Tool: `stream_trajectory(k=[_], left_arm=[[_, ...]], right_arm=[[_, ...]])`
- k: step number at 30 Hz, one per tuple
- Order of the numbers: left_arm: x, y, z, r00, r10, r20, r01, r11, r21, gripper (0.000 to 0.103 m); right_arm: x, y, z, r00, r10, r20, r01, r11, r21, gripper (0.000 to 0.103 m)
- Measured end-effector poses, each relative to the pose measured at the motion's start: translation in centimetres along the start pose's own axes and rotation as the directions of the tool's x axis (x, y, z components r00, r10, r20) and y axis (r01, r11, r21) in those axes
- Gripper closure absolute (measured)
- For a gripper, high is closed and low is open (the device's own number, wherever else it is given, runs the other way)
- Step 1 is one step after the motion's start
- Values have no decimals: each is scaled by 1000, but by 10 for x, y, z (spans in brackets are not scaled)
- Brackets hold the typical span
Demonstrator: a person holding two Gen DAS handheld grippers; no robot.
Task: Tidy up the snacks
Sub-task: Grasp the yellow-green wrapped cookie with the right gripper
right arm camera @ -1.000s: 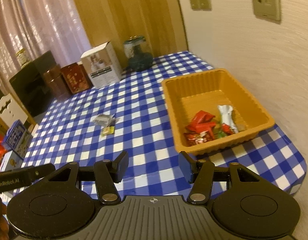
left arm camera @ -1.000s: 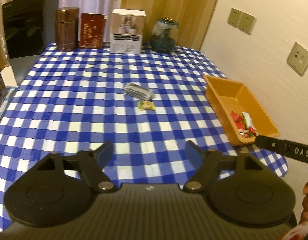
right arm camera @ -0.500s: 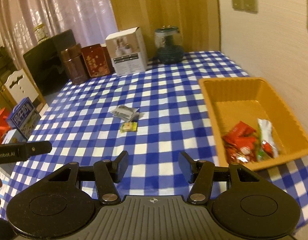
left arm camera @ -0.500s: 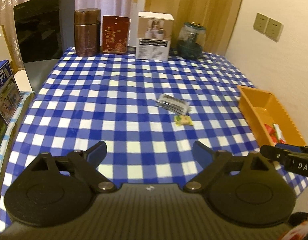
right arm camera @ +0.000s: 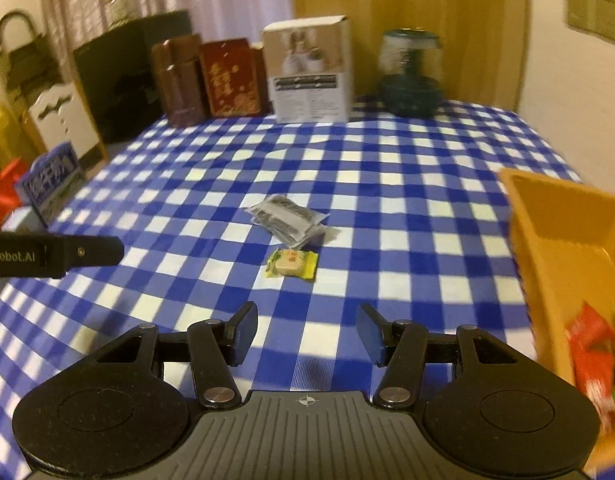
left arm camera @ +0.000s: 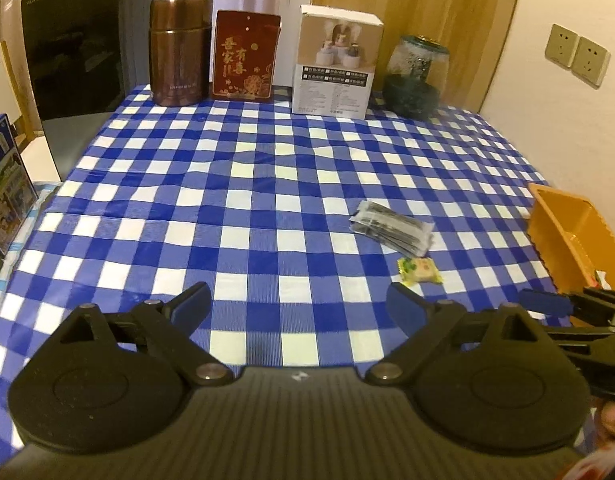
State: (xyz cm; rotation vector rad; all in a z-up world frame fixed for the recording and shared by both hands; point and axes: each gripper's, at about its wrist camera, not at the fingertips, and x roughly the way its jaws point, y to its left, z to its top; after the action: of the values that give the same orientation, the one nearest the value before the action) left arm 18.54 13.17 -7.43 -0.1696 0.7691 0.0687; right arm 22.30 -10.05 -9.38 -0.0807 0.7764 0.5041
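Blue-checked desk (left arm camera: 243,208) lies under both your grippers, left gripper (left arm camera: 299,300) and right gripper (right arm camera: 305,330) with jaws wide and empty, while the yellow snack (right arm camera: 292,263) sits just beside the grey packet (right arm camera: 289,221), left of the orange tray (right arm camera: 563,240).

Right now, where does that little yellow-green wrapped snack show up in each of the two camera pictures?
Left wrist view: yellow-green snack lies right of centre, just nearer than the grey packets.
Right wrist view: yellow-green snack lies near centre, ahead of the open right gripper.
Shared landmark: grey packets.

Checked tablecloth (left arm camera: 247,184) — cream wall (left arm camera: 567,128), wooden panel (left arm camera: 419,4).
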Motion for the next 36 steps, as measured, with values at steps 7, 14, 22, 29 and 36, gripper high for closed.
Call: stream_trajectory(k=[7, 14, 22, 29, 36], left_arm=[[32, 7, 0, 1000, -18, -2, 18, 1000, 3, 10], [50, 11, 0, 999, -49, -6, 49, 998, -36, 10], [56, 14, -1, 997, -71, -13, 70, 995, -66, 10], [59, 12, -2, 997, -74, -20, 72, 995, -75, 10], [59, 12, -5, 997, -68, -30, 66, 995, -76, 10]], right_arm=[[45, 0, 4, 1000, 5, -5, -5, 990, -138, 48], [76, -1, 8, 999, 33, -10, -34, 972, -233, 48], [95, -1, 14, 997, 82, -1, -79, 955, -285, 50], [93, 8, 13, 996, 86, 6, -80, 948, -309, 68], [74, 7, 8, 999, 18, -39, -26, 979, -205, 72]])
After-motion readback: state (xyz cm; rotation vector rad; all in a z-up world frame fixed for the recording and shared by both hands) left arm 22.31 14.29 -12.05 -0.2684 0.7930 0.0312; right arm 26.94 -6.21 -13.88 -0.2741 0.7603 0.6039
